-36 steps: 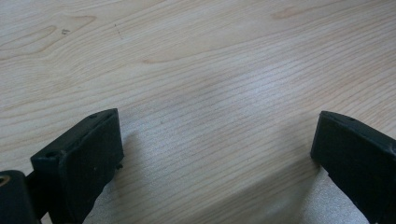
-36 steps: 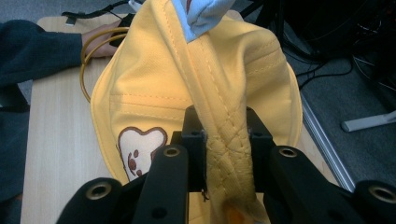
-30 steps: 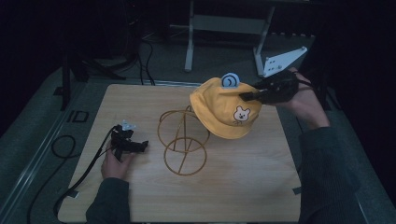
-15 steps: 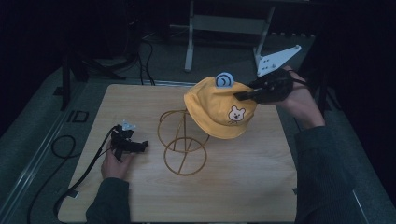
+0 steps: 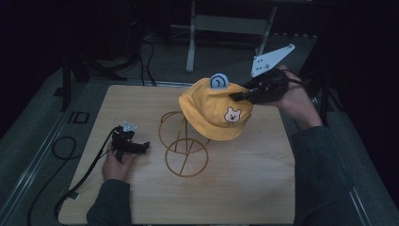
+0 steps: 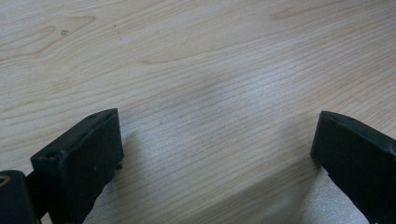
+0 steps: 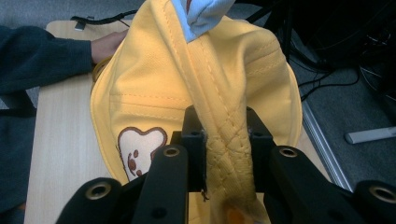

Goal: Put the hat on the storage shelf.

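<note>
Hat | tilted, brim down-left over wire stand; right gripper pinching its brim

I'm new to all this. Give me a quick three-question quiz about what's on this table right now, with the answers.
1. True or false: the right gripper is clamped on the yellow hat.
2. What animal face is stitched on the hat? A) cat B) bear C) duck
3. What stands on the wooden table just under the hat?

Key
1. True: its jaws pinch a fold of the hat's fabric.
2. B, a bear face.
3. A wire stand, with the hat not yet settled on it. The left gripper rests open on the table, apart from both.
</note>
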{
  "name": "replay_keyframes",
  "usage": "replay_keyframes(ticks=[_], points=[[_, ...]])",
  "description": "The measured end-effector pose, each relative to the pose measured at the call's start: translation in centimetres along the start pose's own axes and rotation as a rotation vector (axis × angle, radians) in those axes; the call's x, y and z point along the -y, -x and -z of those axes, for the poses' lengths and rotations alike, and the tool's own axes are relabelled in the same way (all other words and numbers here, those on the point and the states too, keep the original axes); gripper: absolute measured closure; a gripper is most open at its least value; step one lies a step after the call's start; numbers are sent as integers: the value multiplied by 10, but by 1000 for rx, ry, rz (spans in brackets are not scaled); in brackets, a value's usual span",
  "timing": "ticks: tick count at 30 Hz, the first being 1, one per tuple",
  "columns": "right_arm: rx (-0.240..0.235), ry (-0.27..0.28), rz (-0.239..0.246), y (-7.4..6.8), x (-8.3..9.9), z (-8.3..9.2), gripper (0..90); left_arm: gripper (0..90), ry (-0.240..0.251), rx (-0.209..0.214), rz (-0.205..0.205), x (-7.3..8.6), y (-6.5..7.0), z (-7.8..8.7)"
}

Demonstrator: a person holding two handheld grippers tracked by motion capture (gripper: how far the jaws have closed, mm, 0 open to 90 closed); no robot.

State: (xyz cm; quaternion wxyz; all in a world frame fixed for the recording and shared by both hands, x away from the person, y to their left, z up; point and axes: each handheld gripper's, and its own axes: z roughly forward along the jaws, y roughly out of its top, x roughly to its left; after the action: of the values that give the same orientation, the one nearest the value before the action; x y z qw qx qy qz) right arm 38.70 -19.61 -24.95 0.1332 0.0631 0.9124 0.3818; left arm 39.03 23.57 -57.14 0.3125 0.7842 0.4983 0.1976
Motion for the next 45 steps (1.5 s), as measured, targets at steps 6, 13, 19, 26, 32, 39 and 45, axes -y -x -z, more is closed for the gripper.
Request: replay_keyframes(ticks=[6, 13, 19, 26, 32, 39, 45], points=[[-6, -6, 5, -1, -6, -5, 760, 21, 2, -1, 2, 0, 0, 0], [-15, -18, 17, -3, -14, -11, 759, 21, 2, 0, 1, 0, 0, 0], [-21, -20, 20, -5, -19, -15, 759, 21, 2, 0, 1, 0, 0, 0], [-27, -38, 25, -7, -22, -20, 758, 21, 2, 0, 1, 0, 0, 0], [-32, -51, 32, -8, -28, -24, 757, 21, 2, 0, 1, 0, 0, 0], [-43, -60, 45, -11, -36, -30, 754, 21, 2, 0, 1, 0, 0, 0], [-54, -76, 56, -15, -42, -35, 754, 21, 2, 0, 1, 0, 0, 0]])
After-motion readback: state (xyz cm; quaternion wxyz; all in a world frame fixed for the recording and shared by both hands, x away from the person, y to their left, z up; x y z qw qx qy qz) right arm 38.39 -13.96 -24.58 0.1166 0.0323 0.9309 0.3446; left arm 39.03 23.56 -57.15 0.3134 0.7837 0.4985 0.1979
